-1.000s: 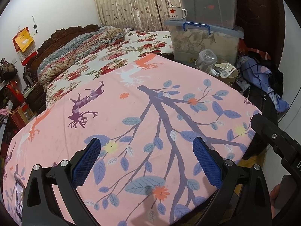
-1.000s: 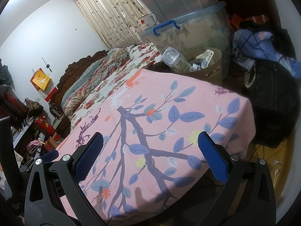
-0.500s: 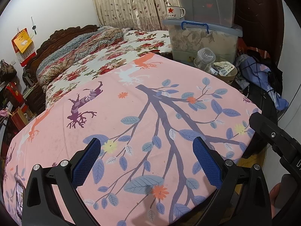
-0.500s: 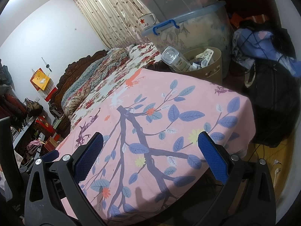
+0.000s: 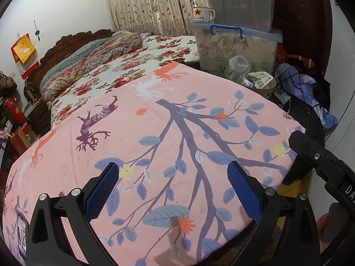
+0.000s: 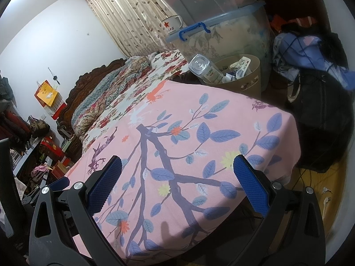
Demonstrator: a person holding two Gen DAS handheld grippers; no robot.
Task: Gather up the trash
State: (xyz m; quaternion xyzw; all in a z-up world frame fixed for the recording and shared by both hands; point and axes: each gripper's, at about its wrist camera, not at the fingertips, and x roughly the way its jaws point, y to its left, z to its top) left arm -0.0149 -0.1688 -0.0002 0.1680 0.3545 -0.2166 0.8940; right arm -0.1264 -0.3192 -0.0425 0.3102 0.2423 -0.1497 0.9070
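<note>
Tabletop in front, w/ both grippers held over its near edge: left gripper, right gripper beside it on the right. Bed behind tabletop, to the left. Trash bin past the far right corner, w/ bottle & wrappers in it. Two storage boxes stacked behind bin; mug on lower box lid. Bags right of bin, on floor.

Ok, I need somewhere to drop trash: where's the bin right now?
The tan bin sits on the floor past the far right corner of the pink bedspread, against the stacked storage boxes, with a clear bottle sticking out.
</note>
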